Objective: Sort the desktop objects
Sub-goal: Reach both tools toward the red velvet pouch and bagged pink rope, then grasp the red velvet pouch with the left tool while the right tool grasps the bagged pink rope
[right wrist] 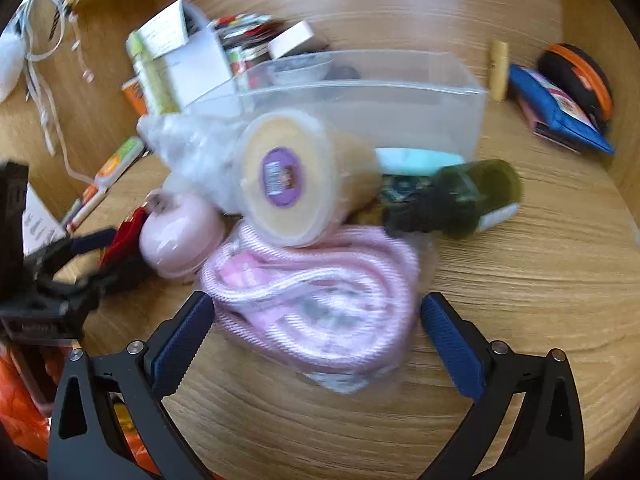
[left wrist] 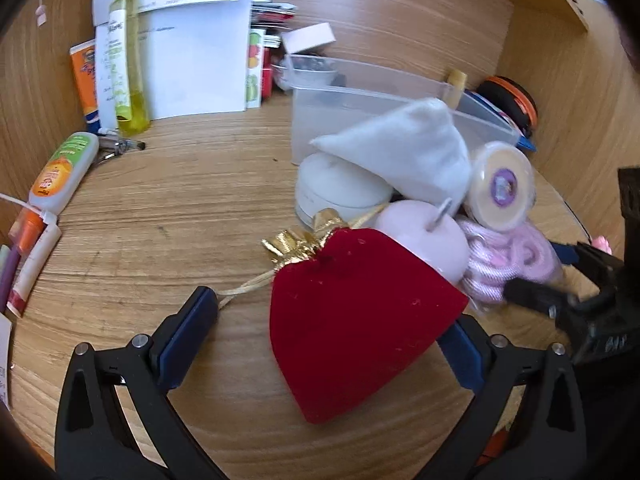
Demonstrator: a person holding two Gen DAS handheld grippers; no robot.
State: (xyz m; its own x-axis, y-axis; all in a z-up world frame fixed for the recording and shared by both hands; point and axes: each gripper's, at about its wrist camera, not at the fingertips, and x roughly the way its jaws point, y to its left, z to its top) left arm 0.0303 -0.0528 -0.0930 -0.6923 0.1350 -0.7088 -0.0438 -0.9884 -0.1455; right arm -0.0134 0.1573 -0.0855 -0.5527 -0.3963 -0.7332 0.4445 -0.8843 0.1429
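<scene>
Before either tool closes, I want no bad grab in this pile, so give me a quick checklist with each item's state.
1. Left tool open around the red velvet pouch: ok.
2. Right tool open around the bagged pink cord: ok.
3. Cord free of load: not ok, the round tub rests on it.
4. Pouch clear of the pink jar: not ok, touching.
5. Clear bin has room: ok.
6. Sharp view: not ok, right view blurred.

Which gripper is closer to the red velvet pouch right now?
Left. The left gripper is open with the red velvet pouch between its fingers. The right gripper straddles the pink bundle, off to the pouch's right.
</scene>
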